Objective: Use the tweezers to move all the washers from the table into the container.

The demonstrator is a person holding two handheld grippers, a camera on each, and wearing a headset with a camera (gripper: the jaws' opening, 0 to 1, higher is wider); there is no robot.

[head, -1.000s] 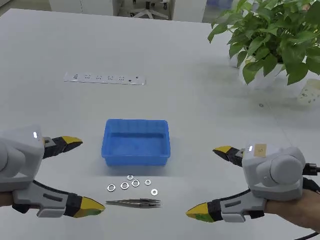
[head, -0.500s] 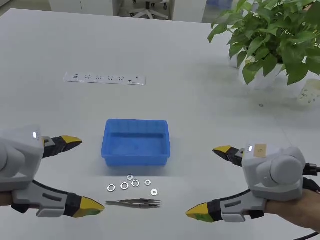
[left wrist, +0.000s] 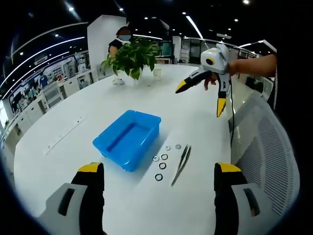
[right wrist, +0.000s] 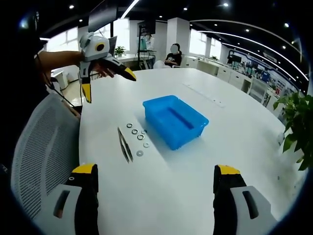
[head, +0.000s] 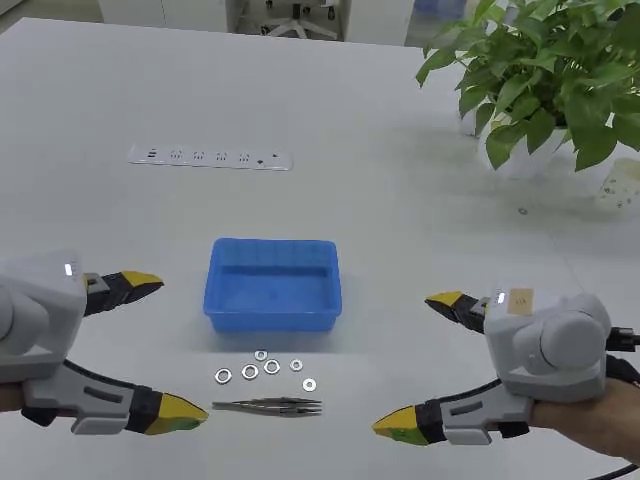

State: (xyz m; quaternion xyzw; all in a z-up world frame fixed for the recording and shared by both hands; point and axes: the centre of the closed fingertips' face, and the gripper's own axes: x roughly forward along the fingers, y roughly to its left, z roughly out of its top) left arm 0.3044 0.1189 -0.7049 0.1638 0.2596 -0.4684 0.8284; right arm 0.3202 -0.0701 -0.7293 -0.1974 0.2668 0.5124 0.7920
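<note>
Several small metal washers (head: 262, 369) lie loose on the white table just in front of the blue container (head: 272, 283), which holds nothing. Metal tweezers (head: 268, 405) lie flat on the table right below the washers. My left gripper (head: 158, 347) hovers open at the left of them, apart from everything. My right gripper (head: 420, 362) hovers open at the right, also holding nothing. The left gripper view has the container (left wrist: 128, 137), washers (left wrist: 162, 160) and tweezers (left wrist: 181, 158) ahead of the jaws. In the right gripper view the tweezers (right wrist: 124, 144) lie beside the washers (right wrist: 137, 139) and container (right wrist: 175, 120).
A white power strip (head: 208, 157) lies farther back on the table. A potted green plant (head: 545, 75) stands at the back right. A mesh office chair (right wrist: 39, 147) sits at the table's near edge. A person sits far off in the room.
</note>
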